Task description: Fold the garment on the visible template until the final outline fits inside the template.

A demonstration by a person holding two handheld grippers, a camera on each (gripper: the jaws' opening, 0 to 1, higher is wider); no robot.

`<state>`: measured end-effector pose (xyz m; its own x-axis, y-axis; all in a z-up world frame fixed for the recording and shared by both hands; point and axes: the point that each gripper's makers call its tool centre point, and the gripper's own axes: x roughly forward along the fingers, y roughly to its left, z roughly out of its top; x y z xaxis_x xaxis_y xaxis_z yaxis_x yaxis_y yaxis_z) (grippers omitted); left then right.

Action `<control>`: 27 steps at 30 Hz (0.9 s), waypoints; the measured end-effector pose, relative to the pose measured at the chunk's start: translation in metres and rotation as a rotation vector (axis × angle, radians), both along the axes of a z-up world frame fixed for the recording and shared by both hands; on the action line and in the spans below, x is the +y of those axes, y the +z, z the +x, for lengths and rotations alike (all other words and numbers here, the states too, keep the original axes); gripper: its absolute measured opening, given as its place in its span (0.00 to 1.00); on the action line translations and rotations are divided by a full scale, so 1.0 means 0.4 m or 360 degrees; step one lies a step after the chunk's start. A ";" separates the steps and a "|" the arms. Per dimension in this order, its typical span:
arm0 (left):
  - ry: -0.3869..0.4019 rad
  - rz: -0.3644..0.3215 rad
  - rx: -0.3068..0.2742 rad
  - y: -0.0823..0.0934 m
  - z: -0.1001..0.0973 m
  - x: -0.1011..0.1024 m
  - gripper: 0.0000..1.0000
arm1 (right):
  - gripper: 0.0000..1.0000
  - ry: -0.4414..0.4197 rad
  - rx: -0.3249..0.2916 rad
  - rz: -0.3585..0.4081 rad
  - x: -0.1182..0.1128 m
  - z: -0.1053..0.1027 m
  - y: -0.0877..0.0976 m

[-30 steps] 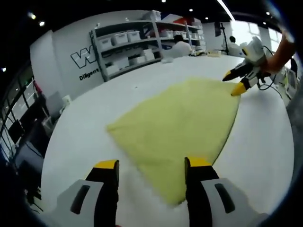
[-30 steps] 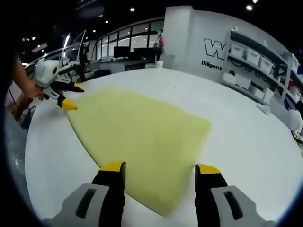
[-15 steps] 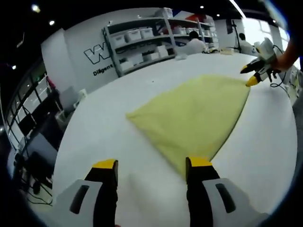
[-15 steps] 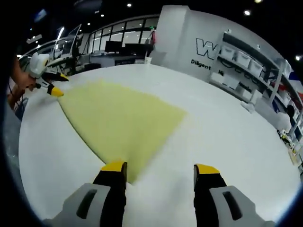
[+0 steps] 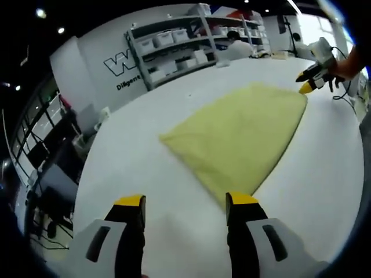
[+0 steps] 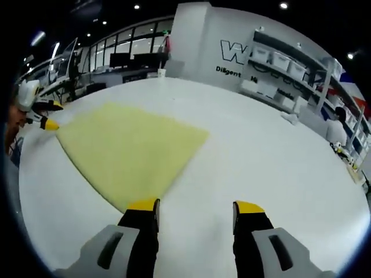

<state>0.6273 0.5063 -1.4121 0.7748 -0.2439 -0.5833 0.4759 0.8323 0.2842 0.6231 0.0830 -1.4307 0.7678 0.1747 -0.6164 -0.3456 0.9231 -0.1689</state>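
A: The soft yellow fabric garment (image 5: 240,136) lies flat on the round white table (image 5: 133,156), a smooth wedge-like shape with no loose flaps. I can't make out a template outline.

B: And the grippers?

A: Left gripper (image 5: 185,202): jaws spread, grasping nothing, 1 tip touching the near corner. Right gripper (image 6: 196,207): jaws apart, empty, beside the opposite corner.

B: So folding looks largely done; whether it fits stays unconfirmed.
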 end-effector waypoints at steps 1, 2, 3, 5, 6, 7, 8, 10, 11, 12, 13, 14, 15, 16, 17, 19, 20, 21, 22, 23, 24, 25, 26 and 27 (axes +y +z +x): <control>0.0002 0.0018 0.0020 -0.005 -0.002 0.002 0.55 | 0.47 0.0018 0.0021 -0.0030 -0.001 -0.008 -0.005; 0.0000 0.0025 0.0026 -0.007 -0.004 0.004 0.55 | 0.46 0.0039 0.0005 -0.0027 0.004 -0.016 0.000; -0.0003 0.0038 0.0034 -0.008 -0.007 0.007 0.55 | 0.45 0.0052 -0.0001 -0.0036 0.004 -0.020 0.003; 0.0020 0.0057 0.0046 -0.009 -0.014 0.017 0.57 | 0.47 0.0056 0.0004 -0.0059 -0.004 -0.028 0.007; 0.0038 0.0043 0.0050 -0.006 -0.018 0.022 0.58 | 0.47 0.0047 -0.0006 -0.0044 -0.011 -0.030 0.016; 0.0044 0.0042 0.0048 -0.004 -0.021 0.025 0.58 | 0.48 0.0043 -0.0010 -0.0036 -0.012 -0.030 0.019; 0.0047 0.0052 0.0046 -0.002 -0.026 0.026 0.58 | 0.48 0.0040 -0.0018 -0.0025 -0.012 -0.032 0.029; 0.0018 0.0059 0.0033 0.005 -0.032 0.015 0.56 | 0.47 0.0061 -0.0041 -0.0008 -0.002 -0.034 0.042; -0.0012 0.0053 0.0017 0.012 -0.034 0.005 0.55 | 0.47 0.0114 -0.0063 0.0019 0.019 -0.036 0.052; -0.0043 0.0039 0.0006 0.017 -0.036 -0.009 0.55 | 0.45 0.0162 -0.0070 0.0043 0.039 -0.041 0.056; -0.0102 0.0003 -0.0001 0.022 -0.040 -0.034 0.54 | 0.44 0.0223 -0.0045 0.0038 0.061 -0.053 0.053; -0.0156 -0.0034 0.0017 0.020 -0.050 -0.059 0.54 | 0.42 0.0268 -0.0021 0.0034 0.077 -0.060 0.046; -0.0184 -0.0042 0.0026 0.020 -0.055 -0.073 0.53 | 0.38 0.0271 0.0029 0.0038 0.087 -0.069 0.035; -0.0205 -0.0040 0.0039 0.015 -0.060 -0.083 0.51 | 0.35 0.0264 0.0096 -0.0007 0.090 -0.080 0.021; -0.0238 -0.0011 0.0051 0.008 -0.066 -0.094 0.51 | 0.33 0.0293 0.0053 -0.0002 0.108 -0.078 0.027; -0.0297 0.0005 0.0040 0.004 -0.069 -0.117 0.49 | 0.31 0.0311 0.0045 -0.0003 0.126 -0.079 0.027; -0.0315 -0.0003 0.0044 0.004 -0.071 -0.128 0.48 | 0.30 0.0327 0.0056 -0.0012 0.137 -0.084 0.025; -0.0332 -0.0009 0.0047 0.004 -0.074 -0.137 0.47 | 0.29 0.0352 0.0039 -0.0040 0.143 -0.084 0.027; -0.0380 0.0002 0.0045 0.006 -0.078 -0.153 0.47 | 0.28 0.0385 0.0019 -0.0070 0.153 -0.083 0.029; -0.0416 0.0010 0.0040 0.006 -0.080 -0.163 0.46 | 0.27 0.0403 0.0020 -0.0078 0.160 -0.085 0.028; -0.0450 0.0013 0.0047 0.003 -0.083 -0.174 0.44 | 0.25 0.0427 0.0026 -0.0080 0.170 -0.087 0.026; -0.0475 0.0008 0.0065 -0.001 -0.088 -0.184 0.42 | 0.24 0.0448 0.0027 -0.0088 0.178 -0.088 0.025; -0.0500 0.0001 0.0080 -0.005 -0.092 -0.194 0.41 | 0.24 0.0470 0.0023 -0.0095 0.185 -0.087 0.025; -0.0513 -0.0008 0.0087 -0.008 -0.094 -0.201 0.40 | 0.25 0.0502 0.0021 -0.0102 0.195 -0.085 0.024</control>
<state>0.5899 0.4260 -1.4152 0.6245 -0.4746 -0.6202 0.7298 0.6375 0.2470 0.5892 0.1611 -1.4212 0.6738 0.3631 -0.6435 -0.6154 0.7578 -0.2168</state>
